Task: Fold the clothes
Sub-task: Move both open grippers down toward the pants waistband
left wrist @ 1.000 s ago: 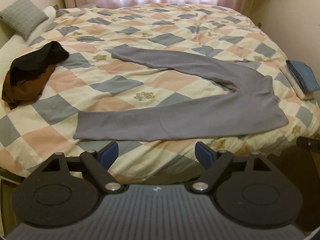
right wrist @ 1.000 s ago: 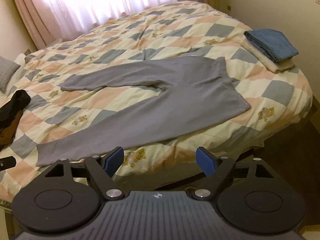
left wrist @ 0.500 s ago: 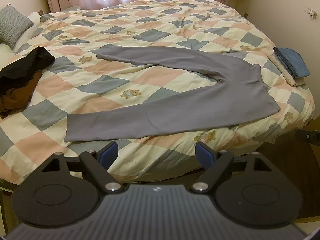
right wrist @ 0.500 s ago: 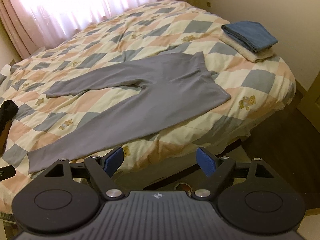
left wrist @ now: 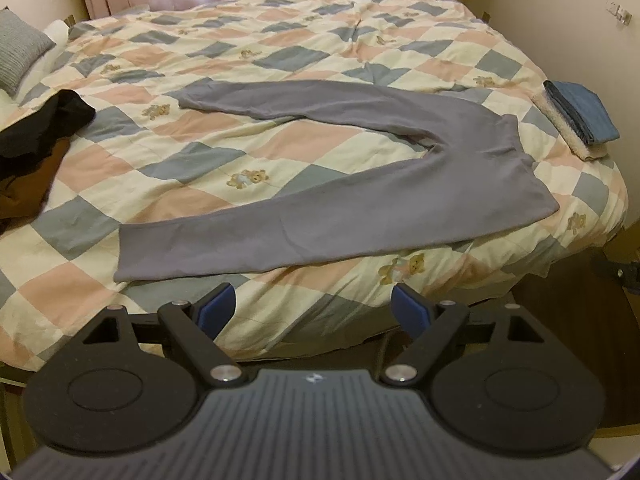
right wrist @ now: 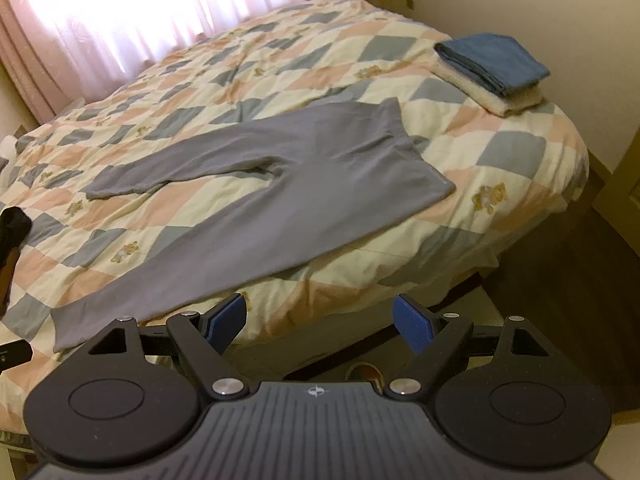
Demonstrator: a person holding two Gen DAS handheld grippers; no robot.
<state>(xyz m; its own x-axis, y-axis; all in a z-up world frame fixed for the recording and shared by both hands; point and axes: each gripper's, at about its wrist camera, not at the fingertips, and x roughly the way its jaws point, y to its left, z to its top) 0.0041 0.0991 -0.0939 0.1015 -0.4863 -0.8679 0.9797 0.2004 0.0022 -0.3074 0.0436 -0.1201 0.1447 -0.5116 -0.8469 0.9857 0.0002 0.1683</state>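
Left wrist view, item by item: your left gripper [left wrist: 314, 307] sits at the bottom centre of the frame with its blue pads wide apart and nothing between them, above the near edge of the bed [left wrist: 460, 276]. The grey trousers [left wrist: 360, 208] lie flat and unfolded across the middle of the frame on the checked quilt [left wrist: 280, 56], legs spread in a V, cuffs toward the left, waistband toward the right. A dark heap of clothes [left wrist: 36, 140], black over brown, sits at the left edge, not yet folded. A folded pile [left wrist: 580, 120], blue cloth on top of a cream one, rests at the right edge; you may count that as done. A grey pillow [left wrist: 20, 48] shows in the upper left corner. Right wrist view: your right gripper [right wrist: 322, 322] is likewise at bottom centre, pads apart, holding nothing; the trousers [right wrist: 280, 184] run from lower left to centre, and the folded pile [right wrist: 492, 68] sits upper right. Progress, as you can judge it: two pieces folded and stacked, the trousers laid out ready but no fold made, the dark heap waiting. Writing: none readable; you will find only a small pale emblem on each gripper body and teddy-bear motifs on the quilt.
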